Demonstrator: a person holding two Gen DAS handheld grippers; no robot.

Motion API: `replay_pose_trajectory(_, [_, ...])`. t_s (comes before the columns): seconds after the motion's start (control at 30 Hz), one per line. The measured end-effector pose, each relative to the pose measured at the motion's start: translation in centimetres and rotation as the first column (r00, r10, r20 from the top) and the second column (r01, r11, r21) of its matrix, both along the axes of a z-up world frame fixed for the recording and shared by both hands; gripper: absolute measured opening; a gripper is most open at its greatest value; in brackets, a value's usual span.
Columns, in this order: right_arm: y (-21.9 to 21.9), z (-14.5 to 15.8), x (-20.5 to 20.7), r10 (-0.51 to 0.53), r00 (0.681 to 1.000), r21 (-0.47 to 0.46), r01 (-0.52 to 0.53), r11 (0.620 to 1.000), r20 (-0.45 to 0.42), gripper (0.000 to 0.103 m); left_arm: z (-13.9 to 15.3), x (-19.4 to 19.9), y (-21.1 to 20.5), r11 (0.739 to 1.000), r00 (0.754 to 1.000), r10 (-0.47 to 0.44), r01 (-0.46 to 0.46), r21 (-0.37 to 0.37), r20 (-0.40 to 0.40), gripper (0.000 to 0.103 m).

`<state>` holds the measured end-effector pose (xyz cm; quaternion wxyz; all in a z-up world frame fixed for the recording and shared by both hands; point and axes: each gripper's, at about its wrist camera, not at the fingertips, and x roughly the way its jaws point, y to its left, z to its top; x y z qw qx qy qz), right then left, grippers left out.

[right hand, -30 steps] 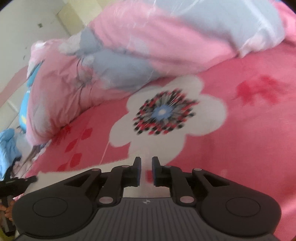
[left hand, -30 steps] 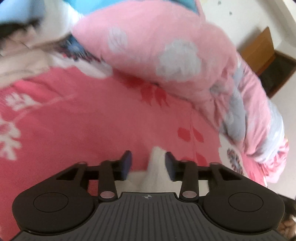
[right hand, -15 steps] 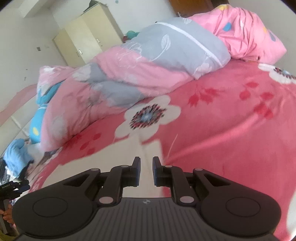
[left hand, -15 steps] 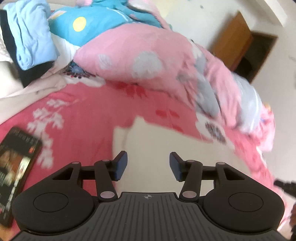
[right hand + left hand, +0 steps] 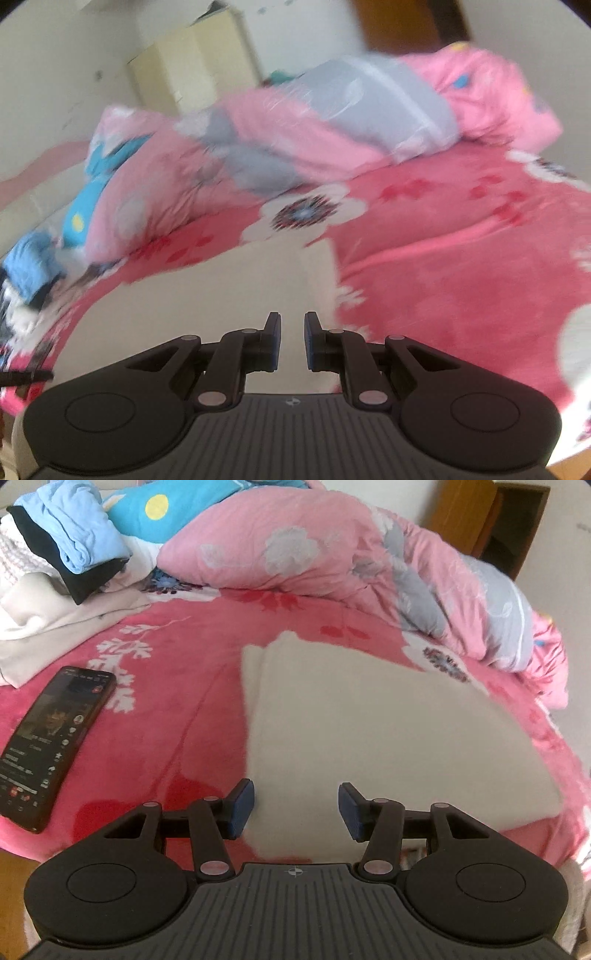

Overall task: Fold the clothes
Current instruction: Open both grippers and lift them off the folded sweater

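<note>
My left claw (image 5: 296, 809) has its two blue pads well apart and there is nothing between them; it hangs over the near left corner of the cream folded cloth (image 5: 388, 731), and the left pad stands just at the cloth's left edge. The cloth lies flat on the red flowered blanket (image 5: 177, 716) and spreads forward and to the right of this claw. To the left of the claw a phone (image 5: 55, 746) lies on the blanket with its screen lit. Far ahead and to the left is a pile of clothes (image 5: 70, 539), light blue on black, and ahead is the pink and grey quilt (image 5: 332, 550). My right claw (image 5: 292, 341) has only a narrow gap between its pads and it holds nothing. The same cream cloth (image 5: 229, 291) is below and ahead of it, mostly to its left, and the cloth's right edge runs forward just to the right of the claw. This picture is blurred.
</note>
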<state>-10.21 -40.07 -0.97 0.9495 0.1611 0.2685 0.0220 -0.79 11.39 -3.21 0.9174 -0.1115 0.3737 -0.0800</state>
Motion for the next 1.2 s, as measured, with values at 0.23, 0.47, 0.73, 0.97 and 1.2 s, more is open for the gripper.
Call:
replay_pose_trajectory(0.23, [-1.1,0.3,-2.2,-0.019,1.0,-0.026,0.019,0.999,-0.013,0.014,-0.3,-0.5,0.3,0.999,0.999,0.032,-0.032,-0.011,-0.019,0.05])
replay_pose_trajectory(0.47, [1.1,-0.7,-1.6,0.043,0.998,-0.035,-0.044,0.998,-0.038,0.014,1.4,-1.7,0.2,0.998,0.996,0.057,-0.059,0.02,0.066,0.05])
replay_pose_trajectory(0.73, [3.7,-4.6,1.1,0.072,0.989,-0.13,-0.088,0.988,-0.126,0.014,1.4,-1.9,-1.0,0.999,0.994,0.026,-0.03,0.045,0.105,0.05])
replay_pose_trajectory(0.97, [3.9,-6.5,1.8,0.043,0.978,-0.162,-0.078,0.984,-0.206,0.014,1.9,-1.9,-3.5,0.996,0.982,-0.092,0.089,0.024,0.162,0.05])
replay_pose_trajectory(1.2, [5.0,-2.9,1.2,0.033,0.988,-0.193,-0.062,0.979,-0.15,0.014,-0.6,-1.0,-5.3,0.987,0.986,-0.14,0.132,0.092,0.086,0.05])
